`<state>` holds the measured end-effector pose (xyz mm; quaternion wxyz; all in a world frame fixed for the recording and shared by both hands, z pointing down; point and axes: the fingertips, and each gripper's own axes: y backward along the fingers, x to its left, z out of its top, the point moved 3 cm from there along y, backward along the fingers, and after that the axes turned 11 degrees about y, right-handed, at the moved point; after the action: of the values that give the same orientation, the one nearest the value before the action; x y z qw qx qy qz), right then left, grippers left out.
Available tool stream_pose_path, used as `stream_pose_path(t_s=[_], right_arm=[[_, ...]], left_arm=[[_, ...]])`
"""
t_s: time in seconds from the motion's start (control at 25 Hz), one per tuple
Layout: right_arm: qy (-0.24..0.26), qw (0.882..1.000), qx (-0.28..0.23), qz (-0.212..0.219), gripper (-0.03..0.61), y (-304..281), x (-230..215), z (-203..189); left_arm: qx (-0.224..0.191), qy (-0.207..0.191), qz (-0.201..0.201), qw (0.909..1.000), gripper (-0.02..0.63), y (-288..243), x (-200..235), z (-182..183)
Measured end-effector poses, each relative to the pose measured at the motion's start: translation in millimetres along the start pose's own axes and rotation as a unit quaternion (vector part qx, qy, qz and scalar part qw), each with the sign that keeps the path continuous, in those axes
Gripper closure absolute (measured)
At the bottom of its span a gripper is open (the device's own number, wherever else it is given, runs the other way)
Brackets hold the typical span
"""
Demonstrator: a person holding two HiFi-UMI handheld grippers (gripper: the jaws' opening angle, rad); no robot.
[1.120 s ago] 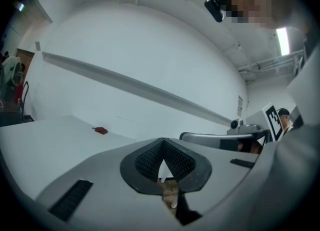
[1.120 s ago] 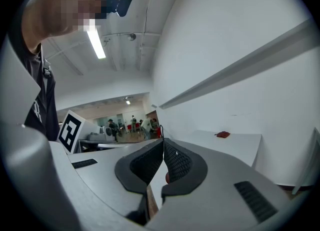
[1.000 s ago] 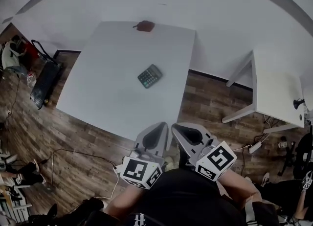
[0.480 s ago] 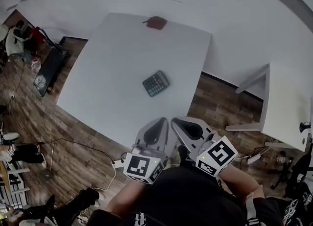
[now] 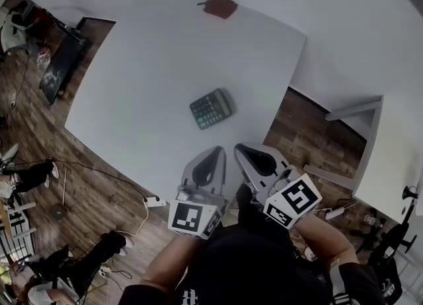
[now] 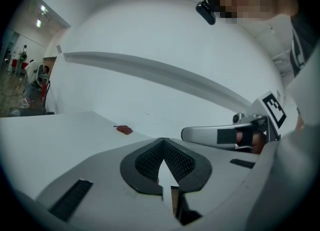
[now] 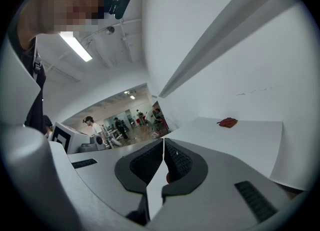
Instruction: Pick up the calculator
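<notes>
The calculator (image 5: 211, 108) lies flat on the counter (image 5: 132, 66), and since the left gripper (image 5: 209, 160) and right gripper (image 5: 252, 158) hang well short of it with jaws pressed together and empty, one should probably spread its jaws first, then straddle the calculator's narrower sides.

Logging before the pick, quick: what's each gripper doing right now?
Left gripper: shut, empty, short of the calculator.
Right gripper: shut, empty.
</notes>
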<state>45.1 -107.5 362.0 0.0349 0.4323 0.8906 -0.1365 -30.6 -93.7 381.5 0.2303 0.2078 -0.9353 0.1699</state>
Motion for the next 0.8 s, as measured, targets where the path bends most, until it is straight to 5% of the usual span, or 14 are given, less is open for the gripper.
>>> stream_pose_path(t_s=[0.8], right_arm=[[-0.108, 0.984, 0.139, -0.031, 0.563, -98.1, -112.7, -154.1]], left_arm=[[0.018, 0.023, 0.041, 0.9987, 0.607, -80.4, 74.2, -61.8]])
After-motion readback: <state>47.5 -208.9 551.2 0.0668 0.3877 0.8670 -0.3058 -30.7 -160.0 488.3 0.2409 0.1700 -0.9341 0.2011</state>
